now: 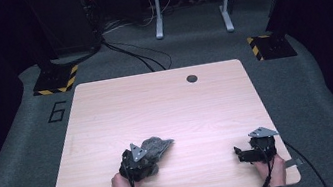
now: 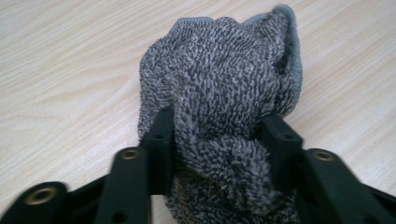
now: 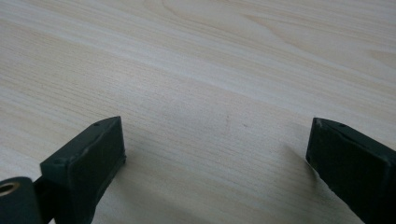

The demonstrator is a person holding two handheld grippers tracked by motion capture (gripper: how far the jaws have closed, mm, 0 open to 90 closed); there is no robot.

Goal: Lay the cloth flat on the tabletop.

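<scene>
While I watch from above, my left gripper (image 1: 140, 159) sits near the front edge of the pale wooden table (image 1: 166, 103), its two black jaws pinching a crumpled grey knitted cloth (image 2: 219, 93) that lies bunched on the wood and reaches away past the jaws. My right gripper (image 1: 257, 150) rests well apart near the table's right front corner, jaws spread wide over bare wood.

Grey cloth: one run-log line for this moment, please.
left gripper: shut on grey cloth | right gripper: open, nothing held | table: cloth near front edge
</scene>
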